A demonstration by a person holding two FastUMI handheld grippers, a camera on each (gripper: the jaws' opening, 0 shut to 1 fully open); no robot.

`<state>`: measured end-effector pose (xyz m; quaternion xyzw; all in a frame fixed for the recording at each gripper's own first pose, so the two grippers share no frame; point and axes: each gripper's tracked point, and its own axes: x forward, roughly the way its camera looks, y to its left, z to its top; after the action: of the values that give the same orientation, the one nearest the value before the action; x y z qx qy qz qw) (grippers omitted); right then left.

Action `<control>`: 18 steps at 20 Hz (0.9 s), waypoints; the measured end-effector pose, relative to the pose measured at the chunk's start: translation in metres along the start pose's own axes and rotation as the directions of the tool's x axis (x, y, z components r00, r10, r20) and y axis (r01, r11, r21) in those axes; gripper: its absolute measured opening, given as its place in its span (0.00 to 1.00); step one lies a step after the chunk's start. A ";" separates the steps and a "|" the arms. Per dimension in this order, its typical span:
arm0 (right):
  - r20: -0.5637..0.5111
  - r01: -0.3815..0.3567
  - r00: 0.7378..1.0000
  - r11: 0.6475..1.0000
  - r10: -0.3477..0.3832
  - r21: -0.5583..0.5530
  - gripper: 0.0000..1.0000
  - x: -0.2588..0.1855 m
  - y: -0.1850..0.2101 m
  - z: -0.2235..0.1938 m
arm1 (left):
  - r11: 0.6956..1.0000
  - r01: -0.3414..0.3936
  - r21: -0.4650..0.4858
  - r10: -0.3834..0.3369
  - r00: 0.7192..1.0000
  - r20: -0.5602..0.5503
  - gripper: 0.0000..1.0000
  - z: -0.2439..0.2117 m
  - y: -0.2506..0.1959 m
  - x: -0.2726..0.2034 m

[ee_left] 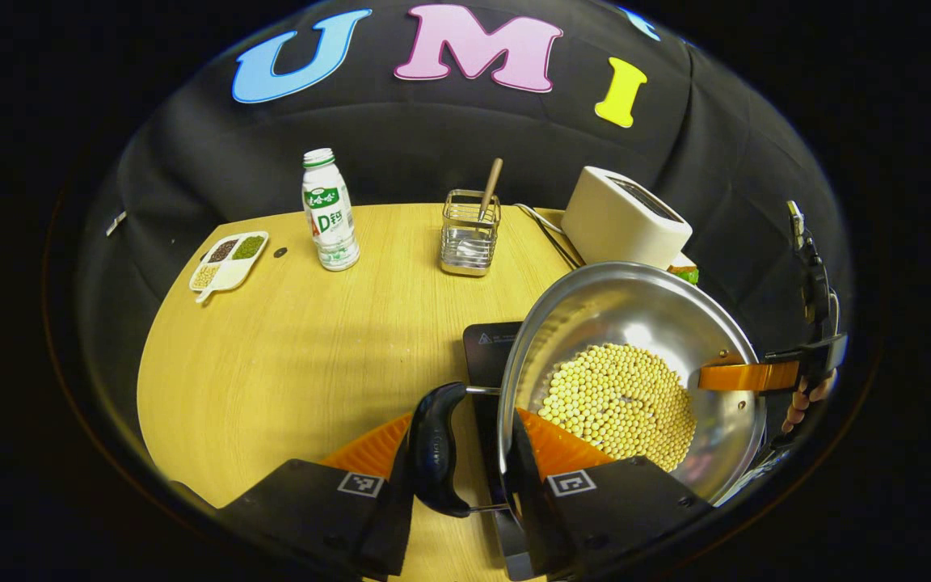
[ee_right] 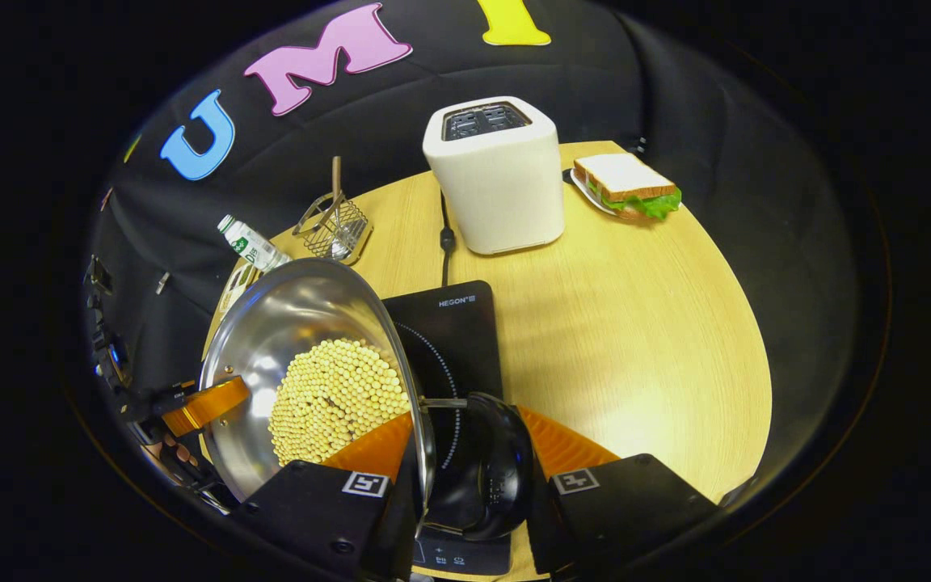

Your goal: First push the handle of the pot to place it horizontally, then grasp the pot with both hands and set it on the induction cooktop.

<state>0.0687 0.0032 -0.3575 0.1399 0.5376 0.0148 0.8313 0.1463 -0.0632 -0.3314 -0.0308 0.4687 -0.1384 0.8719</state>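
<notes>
The steel pot (ee_left: 635,364), a wide shiny bowl with a heap of small round pale beans (ee_left: 619,404) in its bottom, hangs above the black induction cooktop (ee_right: 449,339), carried by its two dark loop handles. In the left gripper view the left gripper (ee_left: 465,453) has its fingers closed around one black side handle (ee_left: 436,449), one finger outside it and the other against the pot rim; in the right gripper view the right gripper (ee_right: 469,465) is clamped the same way on the opposite handle (ee_right: 486,465), the glassy cooktop directly beneath. Each view also catches the other gripper across the pot, a finger reaching over the rim, with a person's fingertips behind it. Around the cooktop, on the light wood-grain table (ee_right: 635,323), stand a boxy cream toaster (ee_right: 498,174) just behind it with a dark cable running down to it, a sandwich with lettuce on a small plate (ee_right: 627,187) to the toaster's side, a wire mesh holder (ee_left: 469,234) with a wooden-handled utensil upright in it, a white plastic drink bottle (ee_left: 328,210) with a green cap, and a small white divided dish (ee_left: 229,260) of dark, green and pale grains near the far table edge. Black cloth drapes all round the table as the booth wall.
</notes>
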 end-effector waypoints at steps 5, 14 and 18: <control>-0.007 0.005 1.000 1.000 -0.005 0.009 0.58 0.010 -0.007 0.001 | 1.000 0.005 -0.001 -0.005 1.000 -0.006 0.58 0.000 -0.003 0.011; -0.005 0.007 1.000 1.000 -0.007 0.024 0.58 0.021 -0.013 0.006 | 1.000 0.007 0.001 -0.007 1.000 0.000 0.59 0.004 -0.005 0.029; -0.012 0.005 1.000 0.999 -0.005 0.039 0.58 0.022 -0.015 0.007 | 1.000 0.018 -0.015 -0.018 1.000 0.011 0.59 0.004 -0.007 0.031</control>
<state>0.0827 -0.0090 -0.3778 0.1547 0.5430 0.0030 0.8254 0.1642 -0.0787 -0.3531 -0.0422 0.4645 -0.1426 0.8730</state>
